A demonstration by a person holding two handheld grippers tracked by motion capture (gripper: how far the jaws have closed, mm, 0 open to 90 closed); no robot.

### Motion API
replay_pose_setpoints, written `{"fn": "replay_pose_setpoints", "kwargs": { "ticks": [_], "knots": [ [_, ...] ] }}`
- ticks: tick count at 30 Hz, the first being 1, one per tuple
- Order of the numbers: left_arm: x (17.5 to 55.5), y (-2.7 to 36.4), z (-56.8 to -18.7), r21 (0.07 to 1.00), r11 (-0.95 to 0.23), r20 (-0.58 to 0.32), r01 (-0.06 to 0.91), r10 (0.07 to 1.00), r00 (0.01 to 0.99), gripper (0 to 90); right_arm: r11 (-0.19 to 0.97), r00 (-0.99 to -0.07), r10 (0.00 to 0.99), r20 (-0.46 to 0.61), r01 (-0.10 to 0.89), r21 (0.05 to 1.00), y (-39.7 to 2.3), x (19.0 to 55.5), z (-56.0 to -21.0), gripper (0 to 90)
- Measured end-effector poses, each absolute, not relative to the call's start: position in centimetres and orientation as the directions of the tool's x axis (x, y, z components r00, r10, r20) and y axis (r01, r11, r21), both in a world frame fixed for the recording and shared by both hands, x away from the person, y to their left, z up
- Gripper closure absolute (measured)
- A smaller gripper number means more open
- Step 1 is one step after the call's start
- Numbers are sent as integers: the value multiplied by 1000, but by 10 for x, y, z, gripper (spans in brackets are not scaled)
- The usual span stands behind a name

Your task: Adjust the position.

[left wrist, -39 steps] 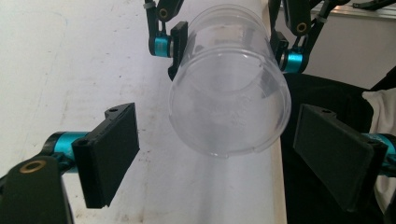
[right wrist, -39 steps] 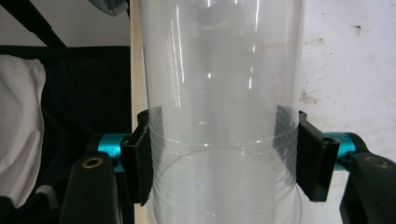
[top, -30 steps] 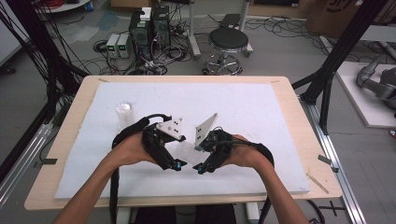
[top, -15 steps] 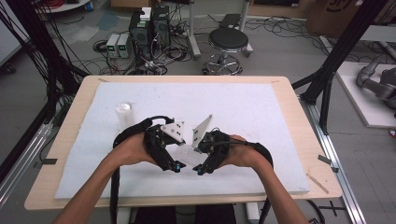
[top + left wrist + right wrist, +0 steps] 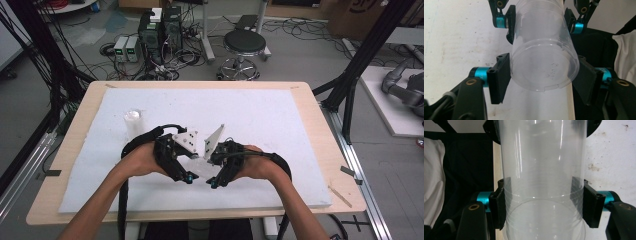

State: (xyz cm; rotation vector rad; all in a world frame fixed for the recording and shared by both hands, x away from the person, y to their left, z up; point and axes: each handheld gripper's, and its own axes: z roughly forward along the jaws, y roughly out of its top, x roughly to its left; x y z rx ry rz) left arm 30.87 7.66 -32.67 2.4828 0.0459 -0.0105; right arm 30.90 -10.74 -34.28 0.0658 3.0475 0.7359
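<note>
A clear plastic cup [image 5: 200, 164] lies level between my two grippers, above the white mat near the table's front. In the left gripper view, the cup's base end [image 5: 541, 62] sits between the black pads of my left gripper [image 5: 541, 82]. Those jaws have just been closing and both pads now touch the cup's wall. My right gripper [image 5: 540, 22] clamps the same cup farther along. In the right gripper view, the cup [image 5: 541, 157] runs upward between the pads of the right gripper [image 5: 544, 202], shut on it. From above, the left gripper [image 5: 191, 166] and right gripper [image 5: 210, 170] face each other.
A second clear cup [image 5: 133, 122] stands upright on the white mat [image 5: 280, 120], behind and left of my left hand. The wooden table edge [image 5: 200, 216] runs just below my forearms. Black cables trail from both grippers over the front edge.
The left gripper's jaws have closed in onto the cup, and its grey plate has edged toward the right gripper. Both hands have stayed where they were.
</note>
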Motion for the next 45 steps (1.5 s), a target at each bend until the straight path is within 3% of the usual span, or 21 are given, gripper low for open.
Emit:
{"fn": "replay_pose_setpoints", "kwargs": {
  "ticks": [12,15,17,23,33,45],
  "knots": [
    [308,77,-328,613,-789,-10,28,27,1000,422,891,-999,41,2,38,453,-106,310,-344,337],
    [308,77,-327,615,-788,-3,20,23,1000,424,887,-999,38,1,34,460,-106,310,-345,255],
    [308,77,-327,616,-788,-1,17,20,1000,425,877,-999,45,-15,33,479,-106,310,-346,147],
    [308,78,-327,617,-787,-4,23,25,1000,425,868,-999,44,-9,34,496,-107,310,-346,132],
    [307,92,-340,674,-737,-11,52,60,998,424,795,-998,52,-26,25,606,-118,310,-336,132],
    [307,127,-362,823,-556,-50,120,138,989,424,615,-996,88,-8,48,787,-147,311,-324,132]
  ]
}}
